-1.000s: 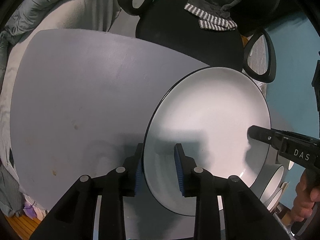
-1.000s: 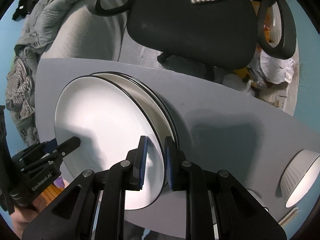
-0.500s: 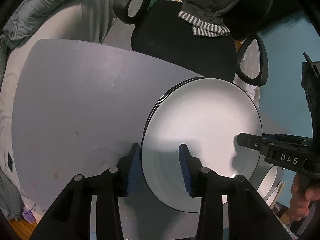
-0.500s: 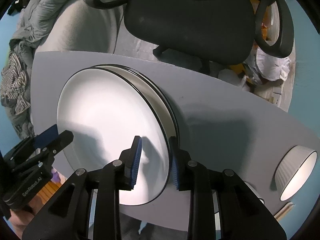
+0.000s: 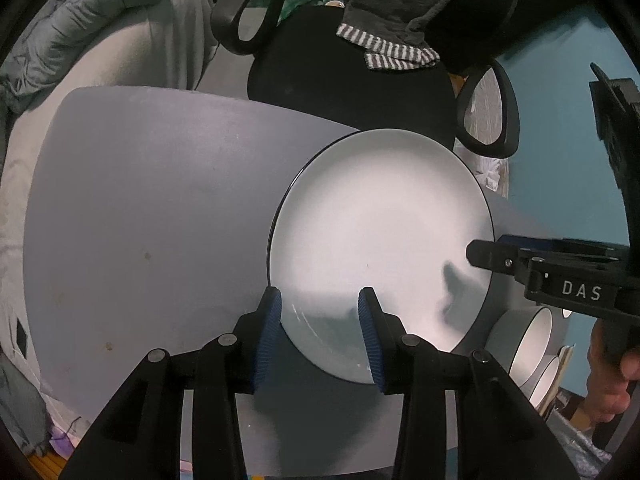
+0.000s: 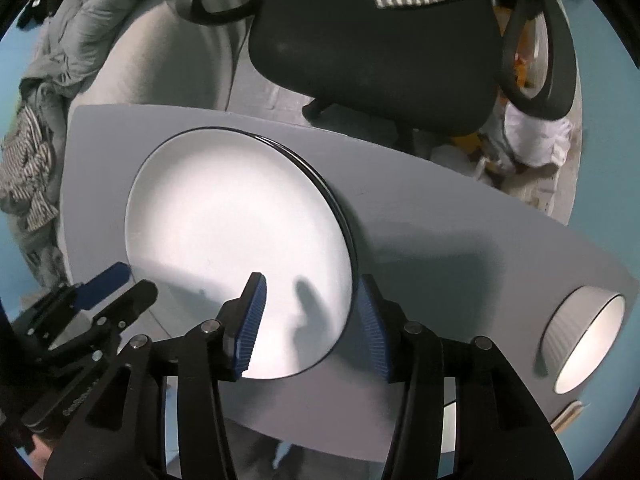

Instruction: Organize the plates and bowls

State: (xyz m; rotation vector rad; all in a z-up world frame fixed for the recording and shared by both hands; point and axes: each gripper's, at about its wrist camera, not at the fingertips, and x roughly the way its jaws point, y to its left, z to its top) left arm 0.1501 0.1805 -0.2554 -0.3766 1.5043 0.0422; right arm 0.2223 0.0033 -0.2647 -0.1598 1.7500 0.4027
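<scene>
A: We read the top plate [image 6: 236, 236] as glazed ceramic, smooth and softly glossy, with a dark glossy rim.

B: We agree. The tabletop [image 5: 152, 208] looks matt grey laminate, faintly stained. The ribbed bowl [image 6: 580, 336] near its right edge is matt outside, glossy inside.

A: Jaw pads are ridged blue rubber on matt black plastic; the chair seat [image 6: 372, 40] is matt cloth.

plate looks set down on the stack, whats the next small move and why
Probably lift both grippers straight up and clear. The top plate lies flat on the stack on the table. The left gripper and right gripper are both opening, their pads straddling its rim without pressing. The ribbed bowl to the right looks like the next pick.
</scene>
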